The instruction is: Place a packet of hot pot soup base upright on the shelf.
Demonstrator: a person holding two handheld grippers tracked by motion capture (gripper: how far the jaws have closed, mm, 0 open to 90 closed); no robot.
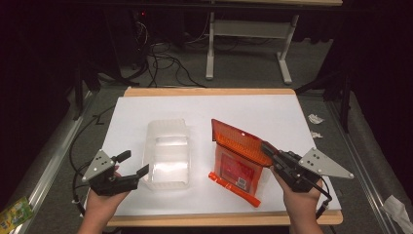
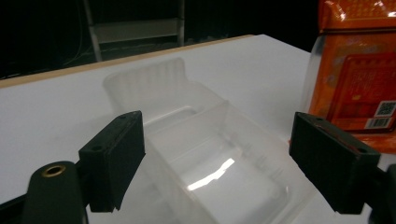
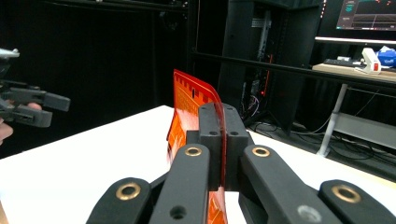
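A clear plastic tray (image 1: 166,155) lies on the white board, left of centre. To its right stands an orange printed bag (image 1: 237,158), tilted, its top edge lifted. My right gripper (image 1: 268,147) is shut on that top edge; in the right gripper view the jaws (image 3: 223,133) pinch the thin orange bag (image 3: 188,109). My left gripper (image 1: 136,162) hovers open just left of the tray's near end. In the left gripper view its jaws (image 2: 219,158) stand wide apart with the tray (image 2: 187,112) beyond them, untouched, and the bag (image 2: 355,79) at the right.
The white board (image 1: 272,112) rests on a wooden table with its edges close at front and back. A green packet (image 1: 14,210) lies off the table at the lower left. Crumpled scraps (image 1: 315,118) sit at the right. Cables and a white table frame (image 1: 210,44) are behind.
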